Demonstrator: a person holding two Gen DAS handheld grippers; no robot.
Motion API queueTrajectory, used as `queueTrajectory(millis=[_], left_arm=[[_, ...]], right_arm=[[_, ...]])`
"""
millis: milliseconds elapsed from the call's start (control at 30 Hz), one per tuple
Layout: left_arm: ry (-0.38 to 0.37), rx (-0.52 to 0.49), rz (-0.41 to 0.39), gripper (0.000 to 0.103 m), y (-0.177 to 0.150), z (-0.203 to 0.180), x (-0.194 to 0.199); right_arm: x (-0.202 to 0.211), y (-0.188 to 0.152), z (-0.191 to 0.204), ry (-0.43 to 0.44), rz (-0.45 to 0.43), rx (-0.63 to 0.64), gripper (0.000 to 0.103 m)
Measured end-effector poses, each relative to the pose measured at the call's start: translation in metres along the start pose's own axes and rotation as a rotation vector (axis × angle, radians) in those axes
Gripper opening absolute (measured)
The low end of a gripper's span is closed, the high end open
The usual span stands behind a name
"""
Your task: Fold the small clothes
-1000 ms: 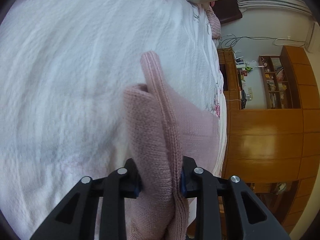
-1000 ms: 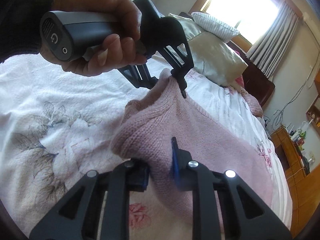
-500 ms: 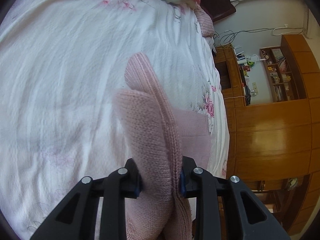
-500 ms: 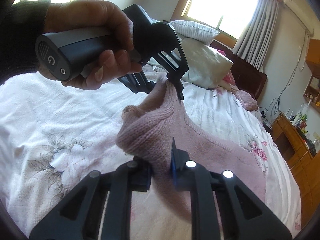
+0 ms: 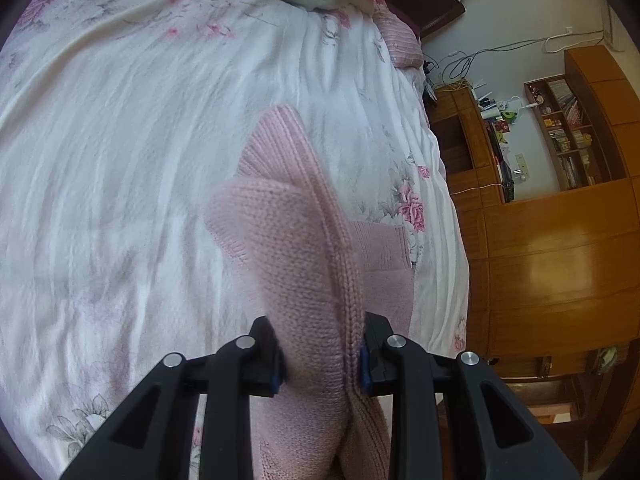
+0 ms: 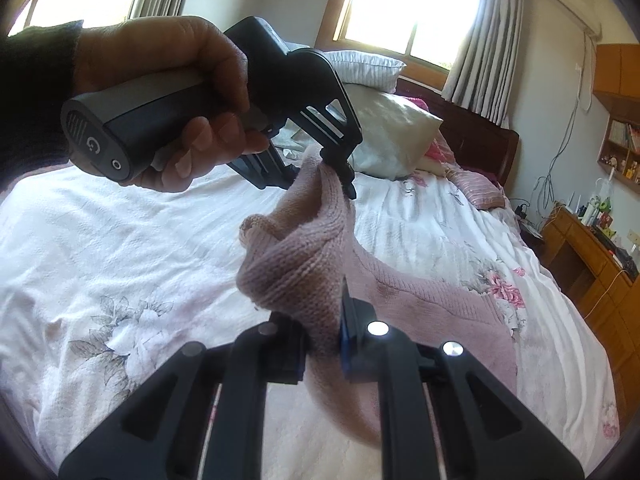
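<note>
A small pink knitted sweater point(image 5: 304, 256) is held up off the bed by both grippers. My left gripper point(image 5: 322, 356) is shut on a bunched fold of it. In the right wrist view the right gripper point(image 6: 322, 340) is shut on another bunch of the pink sweater point(image 6: 296, 264), and the rest of the garment trails down onto the bedspread at the right. The left gripper point(image 6: 320, 172), held by a person's hand point(image 6: 168, 92), pinches the sweater's upper edge just beyond.
The white floral bedspread point(image 5: 120, 160) fills the area below. Pillows point(image 6: 384, 132) and a dark headboard point(image 6: 476, 136) lie at the far end. A folded pink striped cloth point(image 6: 476, 190) sits near the pillows. Wooden cabinets point(image 5: 552, 264) and shelves stand beside the bed's right edge.
Both grippers have risen with the sweater, lifting more of it off the bed. The views have tilted up toward the pillows and windows. Both grips are unchanged.
</note>
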State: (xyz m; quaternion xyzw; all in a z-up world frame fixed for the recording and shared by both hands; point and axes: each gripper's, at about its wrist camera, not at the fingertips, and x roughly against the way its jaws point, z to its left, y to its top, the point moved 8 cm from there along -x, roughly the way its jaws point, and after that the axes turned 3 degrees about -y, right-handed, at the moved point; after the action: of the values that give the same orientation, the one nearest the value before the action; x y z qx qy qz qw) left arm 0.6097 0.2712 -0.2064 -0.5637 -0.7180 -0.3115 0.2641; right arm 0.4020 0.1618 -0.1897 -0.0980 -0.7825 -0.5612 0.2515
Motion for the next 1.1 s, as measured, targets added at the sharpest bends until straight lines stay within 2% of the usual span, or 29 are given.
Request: queueTrajectory(millis=[567,1100], left_arm=[[0.111,-0.088,0.022,0.027,-0.008,-0.073,-0.034],[0.174,-0.131,0.057,0.027,-0.013,-0.120,-0.092]], right_arm=[[0.015,-0.014,-0.074,0.003,-0.022,-0.153,0.011],[0.016,-0.042,-0.132,-0.031,-0.014,-0.230,0.011]])
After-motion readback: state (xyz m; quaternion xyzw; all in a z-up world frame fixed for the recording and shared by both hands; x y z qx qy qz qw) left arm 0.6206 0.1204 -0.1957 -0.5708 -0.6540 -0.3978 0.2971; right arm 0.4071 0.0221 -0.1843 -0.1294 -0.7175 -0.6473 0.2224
